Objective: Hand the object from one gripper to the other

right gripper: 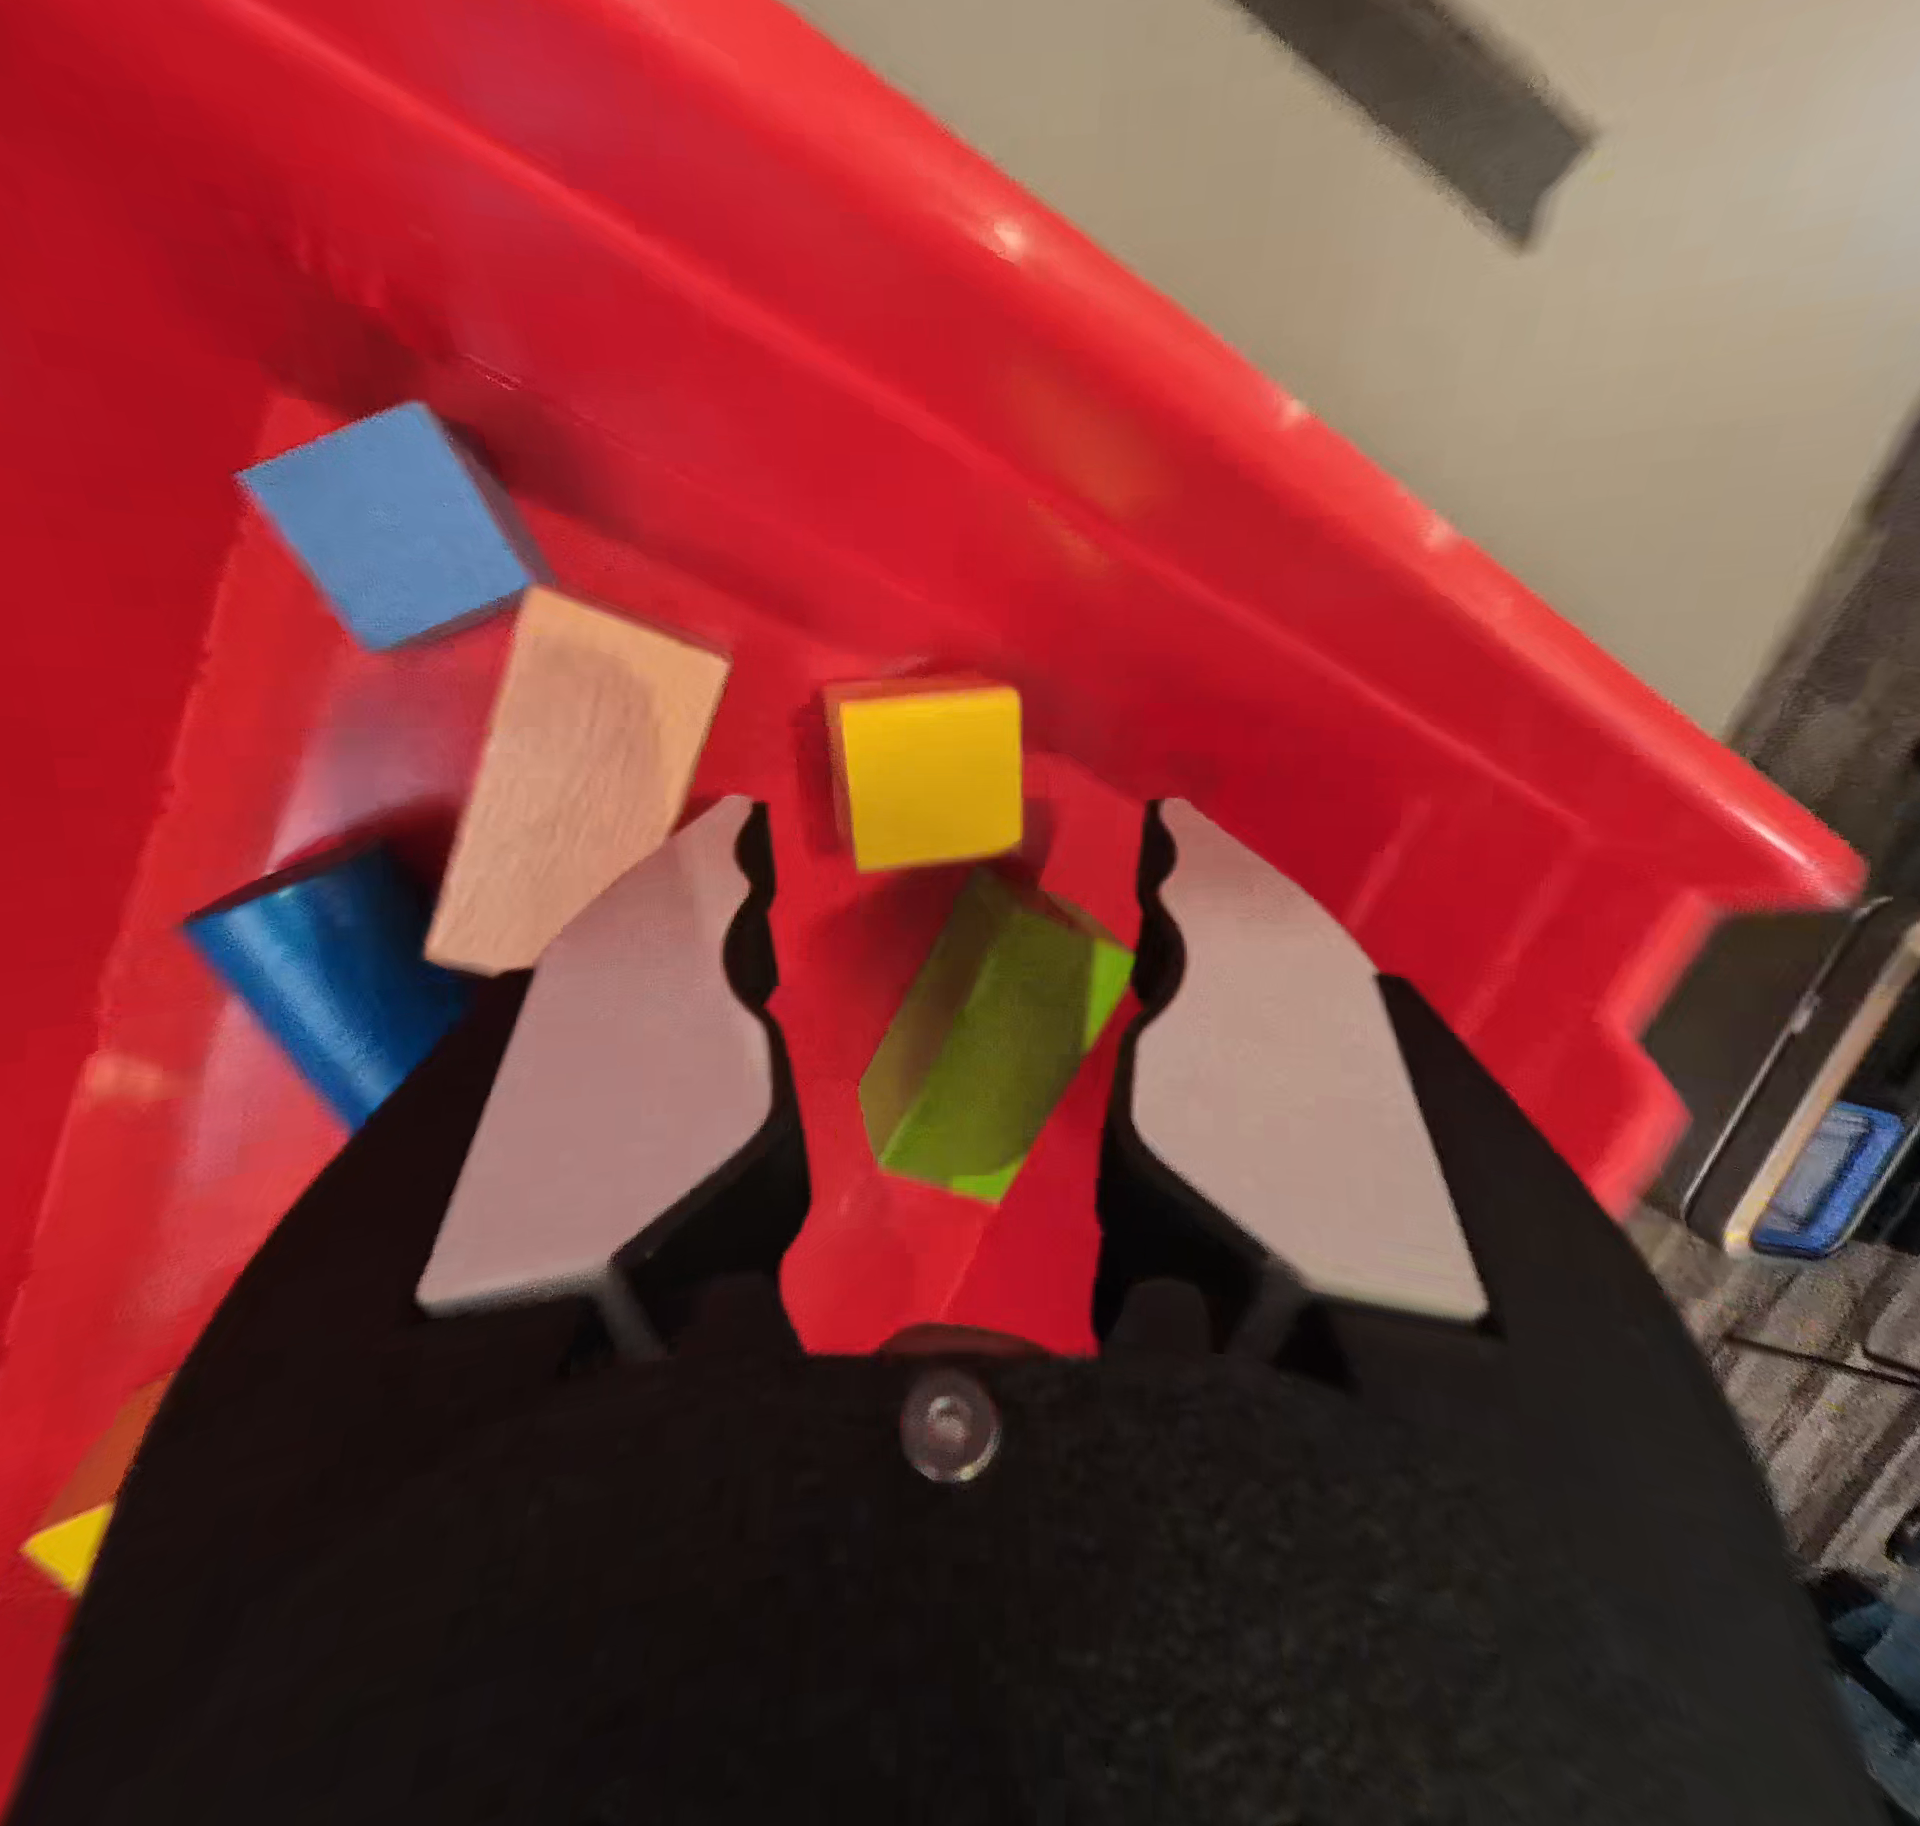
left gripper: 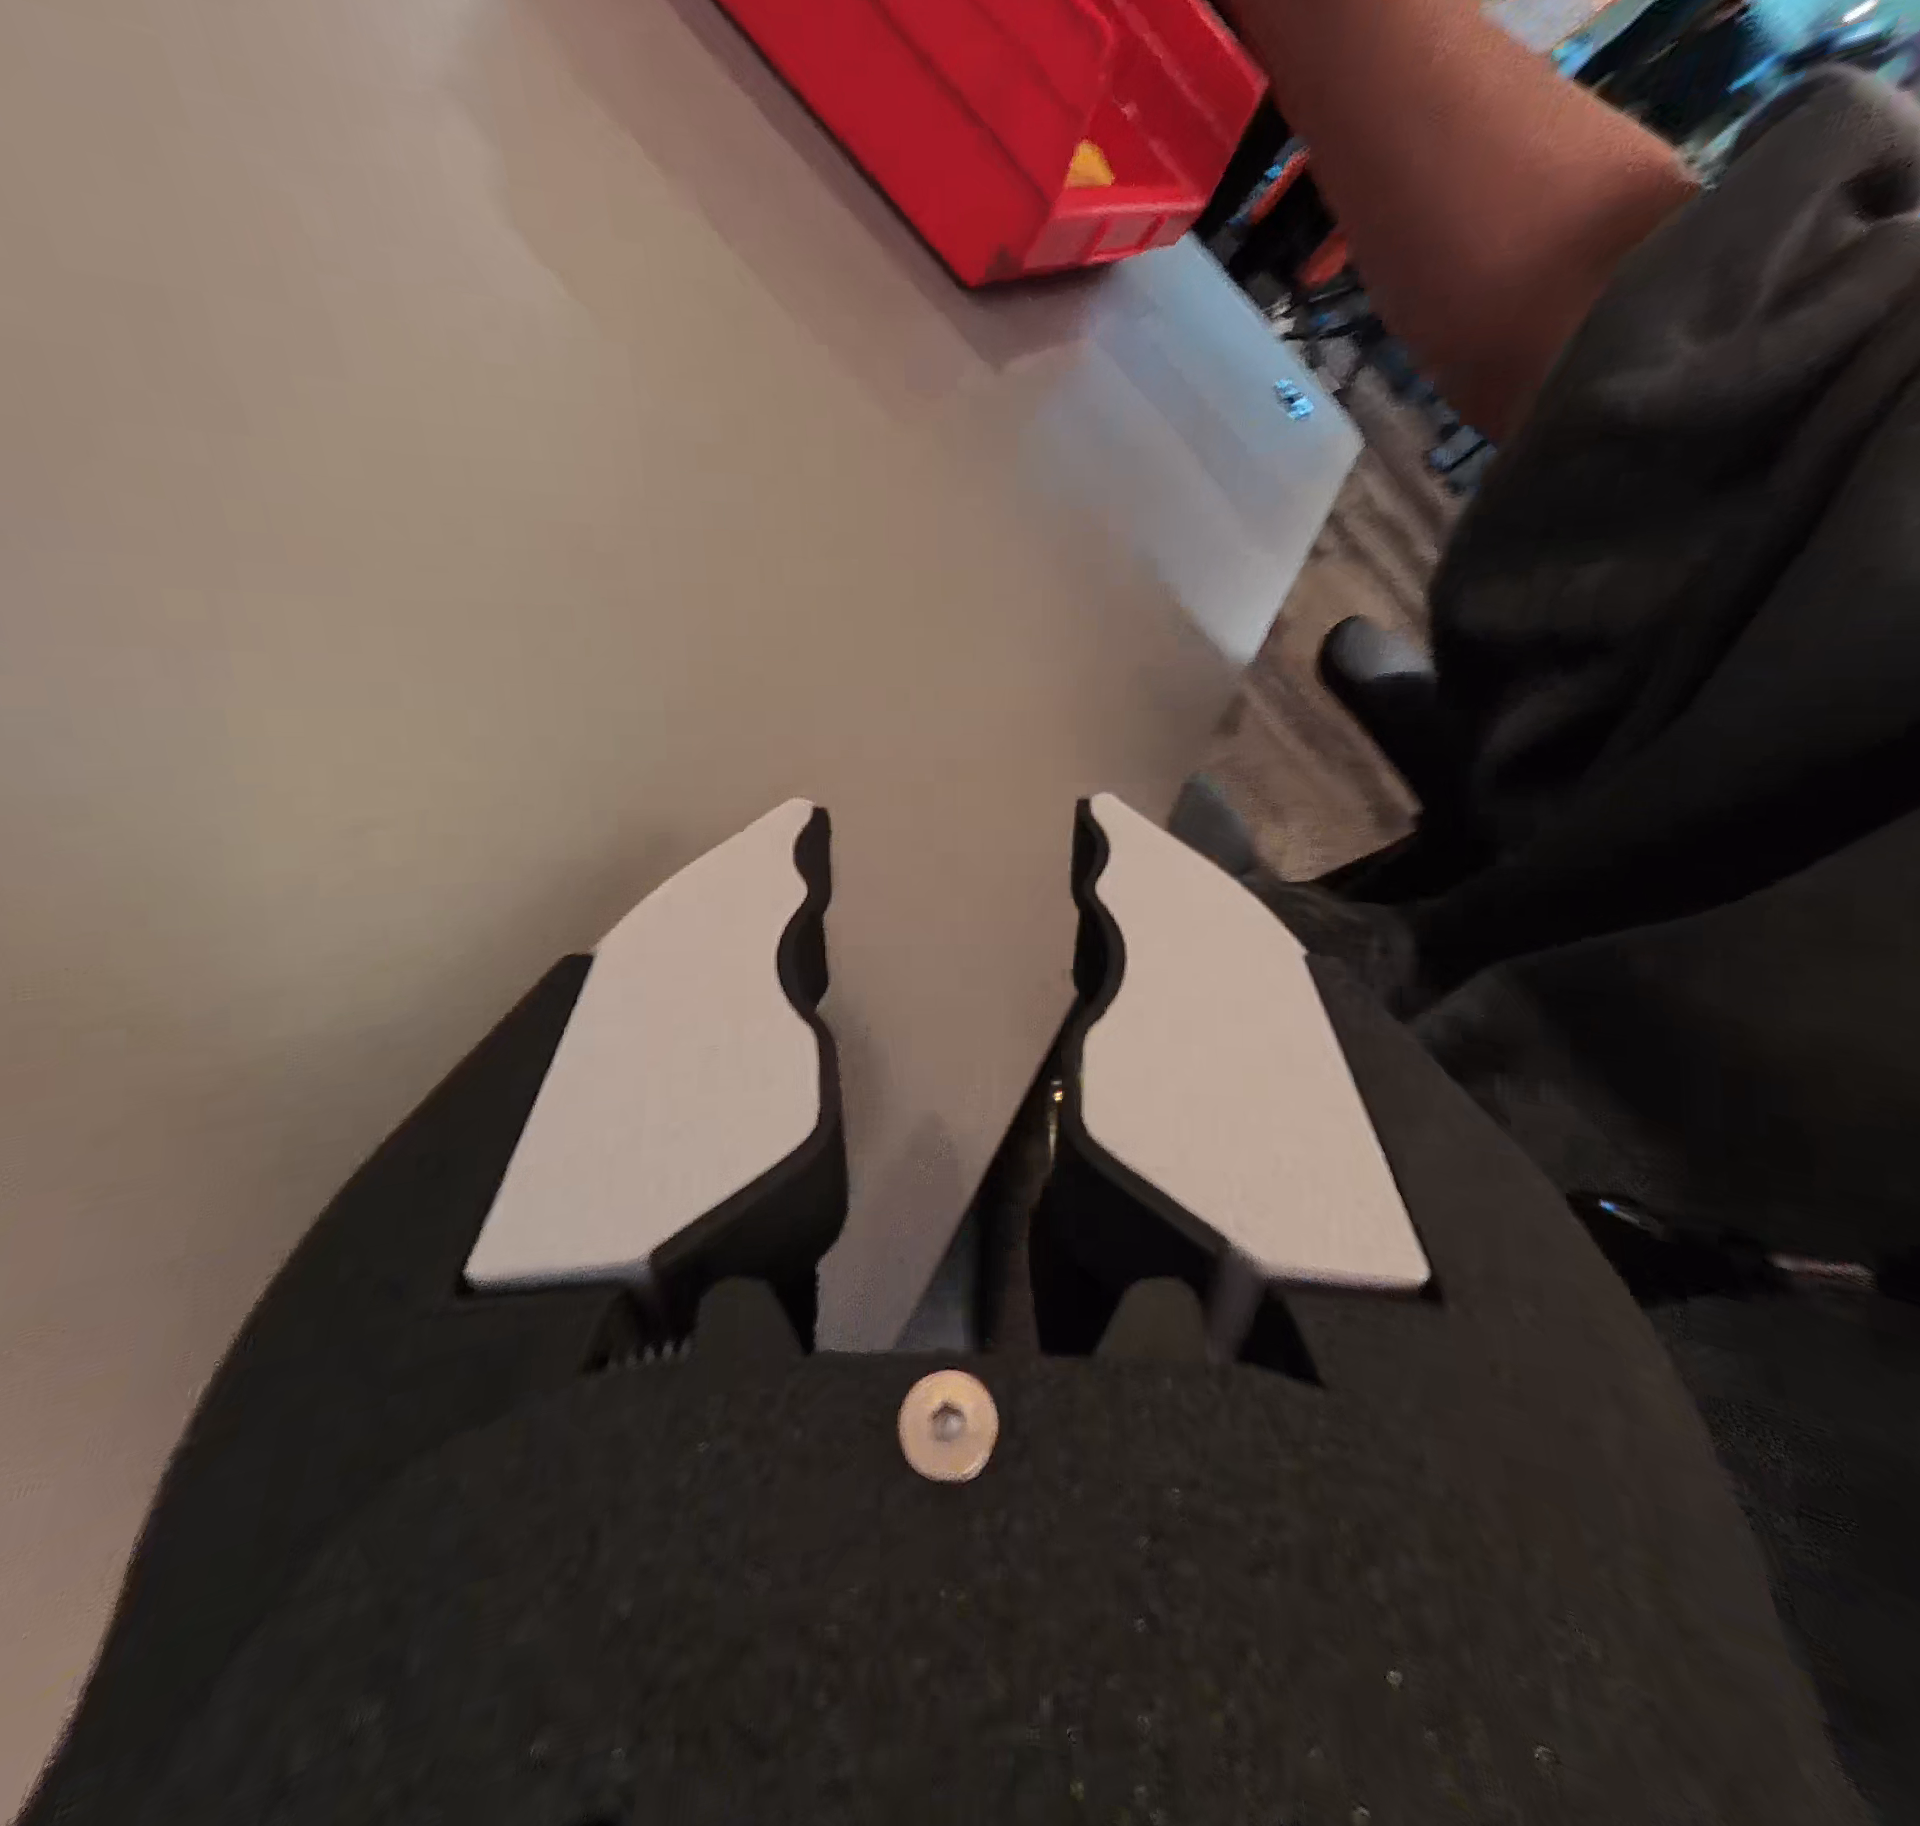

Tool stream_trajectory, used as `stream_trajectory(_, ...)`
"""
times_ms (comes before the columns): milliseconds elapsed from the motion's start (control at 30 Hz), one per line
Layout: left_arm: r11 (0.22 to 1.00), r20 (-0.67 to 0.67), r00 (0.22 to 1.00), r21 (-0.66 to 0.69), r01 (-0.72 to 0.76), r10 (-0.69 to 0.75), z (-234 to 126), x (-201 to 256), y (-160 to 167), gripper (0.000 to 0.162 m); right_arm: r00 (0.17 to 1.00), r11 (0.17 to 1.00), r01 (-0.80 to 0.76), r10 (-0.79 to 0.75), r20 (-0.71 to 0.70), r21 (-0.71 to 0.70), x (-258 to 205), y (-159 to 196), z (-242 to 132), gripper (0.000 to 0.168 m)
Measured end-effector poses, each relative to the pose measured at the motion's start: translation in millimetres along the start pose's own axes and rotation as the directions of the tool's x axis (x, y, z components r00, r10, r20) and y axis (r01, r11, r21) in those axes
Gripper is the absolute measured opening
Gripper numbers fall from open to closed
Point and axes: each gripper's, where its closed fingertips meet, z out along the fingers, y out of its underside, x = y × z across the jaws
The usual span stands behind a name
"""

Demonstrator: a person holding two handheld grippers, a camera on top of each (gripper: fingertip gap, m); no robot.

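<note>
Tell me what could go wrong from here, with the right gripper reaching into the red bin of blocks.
1. The open right gripper straddles the green block, which lies slanted between the fingers; closing may catch a corner and twist it.
2. The yellow cube and the plain wooden block sit close by, so a finger might nudge or pinch one too.
3. The open left gripper hangs over the table, away from the red bin; the handover could be awkward.

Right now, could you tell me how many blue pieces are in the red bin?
2: a blue block at the far left, a blue cylinder nearer, beside the right gripper. Others may be hidden beneath it.
</note>
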Motion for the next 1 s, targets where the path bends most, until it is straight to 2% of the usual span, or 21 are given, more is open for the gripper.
stream_trajectory(33,1.0,0.027,1.0,-0.001,-0.015,0.015,0,-3,0,0.045,1.0,0.997,-0.015,0.017,-0.023,0.081,-1,-4,-19,0.07)
stream_trajectory(100,0.999,0.053,0.998,0.006,-0.033,0.032,-1,-5,-3,0.045,0.999,0.951,-0.045,0.046,0.005,0.305,-23,-12,-69,0.062)
stream_trajectory(167,0.999,0.067,0.997,0.002,-0.043,0.043,0,-7,-2,0.046,0.992,0.868,-0.066,0.005,0.124,0.491,-74,-4,-118,0.062)
stream_trajectory(233,0.998,0.09,0.994,-0.01,-0.056,0.056,0,-11,-1,0.046,0.959,0.78,-0.104,-0.086,0.271,0.617,-139,19,-159,0.062)
stream_trajectory(333,0.997,0.134,0.988,0.012,-0.08,0.077,-2,-17,-5,0.05,0.88,0.678,-0.168,-0.224,0.419,0.715,-235,71,-197,0.056)
stream_trajectory(400,0.995,0.208,0.973,0.012,-0.1,0.095,-8,-29,-9,0.05,0.826,0.669,-0.177,-0.297,0.478,0.721,-293,111,-203,0.057)
stream_trajectory(467,0.993,0.329,0.939,0.026,-0.117,0.102,-27,-50,-22,0.054,0.815,0.669,-0.127,-0.351,0.461,0.732,-334,145,-197,0.057)
stream_trajectory(567,0.986,0.47,0.876,0.063,-0.153,0.106,-77,-77,-68,0.054,0.828,0.615,-0.075,-0.401,0.393,0.785,-363,169,-197,0.055)
stream_trajectory(600,0.989,0.516,0.85,0.031,-0.145,0.109,-94,-88,-82,0.054,0.821,0.605,-0.078,-0.412,0.395,0.793,-369,173,-198,0.053)
stream_trajectory(667,0.994,0.66,0.744,-0.101,-0.05,0.104,-126,-127,-99,0.061,0.81,0.584,-0.096,-0.425,0.404,0.806,-373,174,-204,0.051)
stream_trajectory(733,0.973,0.771,0.632,-0.196,0.124,0.074,-151,-169,-106,0.06,0.809,0.556,-0.108,-0.432,0.397,0.824,-371,171,-209,0.051)
stream_trajectory(833,0.911,0.817,0.575,-0.261,0.32,0.032,-154,-214,-114,0.057,0.823,0.562,-0.088,-0.424,0.378,0.822,-364,173,-200,0.049)
stream_trajectory(933,0.809,0.883,0.459,-0.336,0.482,0.094,-159,-256,-109,0.058,0.834,0.57,-0.081,-0.411,0.369,0.818,-357,176,-194,0.048)
stream_trajectory(1000,0.754,0.905,0.409,-0.347,0.558,0.114,-160,-274,-105,0.057,0.828,0.571,-0.093,-0.41,0.382,0.816,-355,176,-195,0.047)
